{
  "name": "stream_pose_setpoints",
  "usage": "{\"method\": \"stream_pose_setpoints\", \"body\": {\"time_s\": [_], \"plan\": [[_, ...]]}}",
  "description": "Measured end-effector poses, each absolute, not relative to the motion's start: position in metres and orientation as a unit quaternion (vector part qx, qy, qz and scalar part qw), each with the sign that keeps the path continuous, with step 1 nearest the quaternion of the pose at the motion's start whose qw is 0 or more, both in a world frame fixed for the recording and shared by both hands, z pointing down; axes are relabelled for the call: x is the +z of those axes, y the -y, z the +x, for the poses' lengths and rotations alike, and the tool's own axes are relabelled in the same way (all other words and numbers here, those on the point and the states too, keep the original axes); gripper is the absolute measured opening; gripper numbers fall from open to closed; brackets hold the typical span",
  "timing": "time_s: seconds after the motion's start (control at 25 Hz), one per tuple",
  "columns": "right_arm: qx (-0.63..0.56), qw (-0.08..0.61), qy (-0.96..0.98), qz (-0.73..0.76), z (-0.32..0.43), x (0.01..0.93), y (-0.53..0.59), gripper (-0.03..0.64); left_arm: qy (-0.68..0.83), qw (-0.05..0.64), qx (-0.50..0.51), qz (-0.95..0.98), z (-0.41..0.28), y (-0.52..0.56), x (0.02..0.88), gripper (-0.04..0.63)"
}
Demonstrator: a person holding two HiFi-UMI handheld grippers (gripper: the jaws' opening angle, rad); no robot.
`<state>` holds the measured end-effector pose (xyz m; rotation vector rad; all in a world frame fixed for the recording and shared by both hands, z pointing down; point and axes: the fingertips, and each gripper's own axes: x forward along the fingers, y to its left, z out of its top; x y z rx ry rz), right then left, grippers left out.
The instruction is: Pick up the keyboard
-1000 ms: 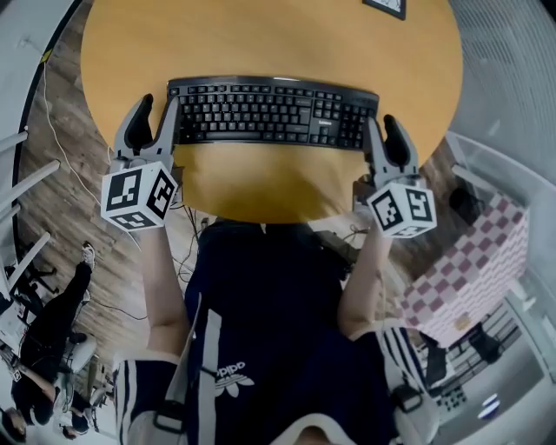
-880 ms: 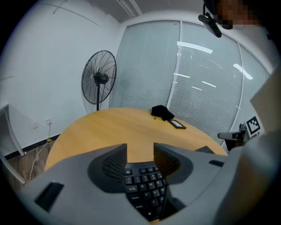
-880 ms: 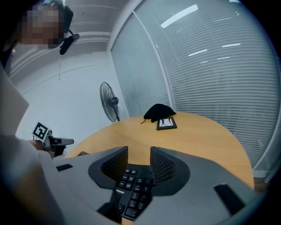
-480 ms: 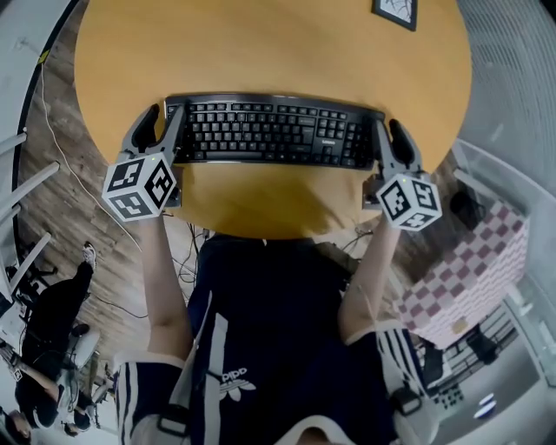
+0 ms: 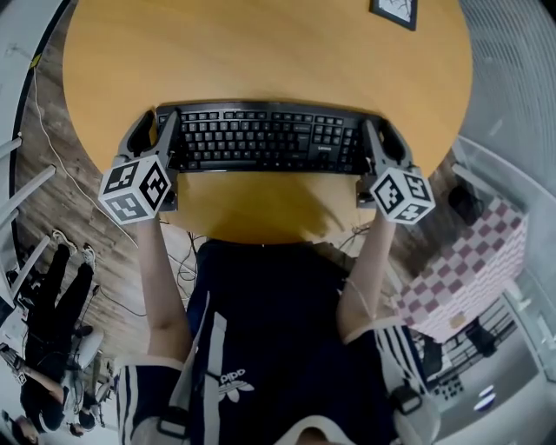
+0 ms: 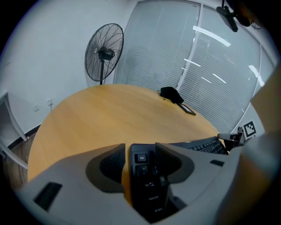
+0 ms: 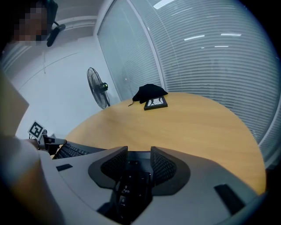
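A black keyboard (image 5: 265, 137) lies flat on the round wooden table (image 5: 261, 52), near its front edge. My left gripper (image 5: 156, 126) sits at its left end. In the left gripper view my left gripper (image 6: 139, 151) has just been opening. The keyboard's (image 6: 145, 176) Esc column lies between its jaws, and bare wood shows beside the left pad (image 6: 115, 156). My right gripper (image 5: 380, 135) sits at the right end. In the right gripper view my right gripper (image 7: 139, 159) stands open, with the keyboard's (image 7: 129, 184) number-pad end between the pads.
A small framed picture (image 5: 393, 10) lies at the table's far side, with a black object (image 7: 149, 93) on it. A standing fan (image 6: 104, 52) is beyond the table, and window blinds fill the right. A checked box (image 5: 473, 269) stands on the floor right of me.
Both grippers have sunk toward the table and now sit lower around the keyboard's two ends. The keyboard itself has not moved on the table.
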<state>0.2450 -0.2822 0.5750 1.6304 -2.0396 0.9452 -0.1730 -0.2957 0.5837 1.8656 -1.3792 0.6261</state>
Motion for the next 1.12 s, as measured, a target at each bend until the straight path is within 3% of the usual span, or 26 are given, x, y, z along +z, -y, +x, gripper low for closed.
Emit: {"method": "stream_pose_setpoints", "body": {"time_s": [0.68,1.12], "plan": [[0.398,0.155,0.704,0.568,0.260,0.587,0.282,0.160,0.524,0.434,0.184,0.710,-0.165,0.295,0.590,0.192],[0.396,0.160,0.700,0.572,0.262,0.589,0.280,0.160,0.534,0.421,0.196,0.707,-0.164,0.294,0.591,0.192]]}}
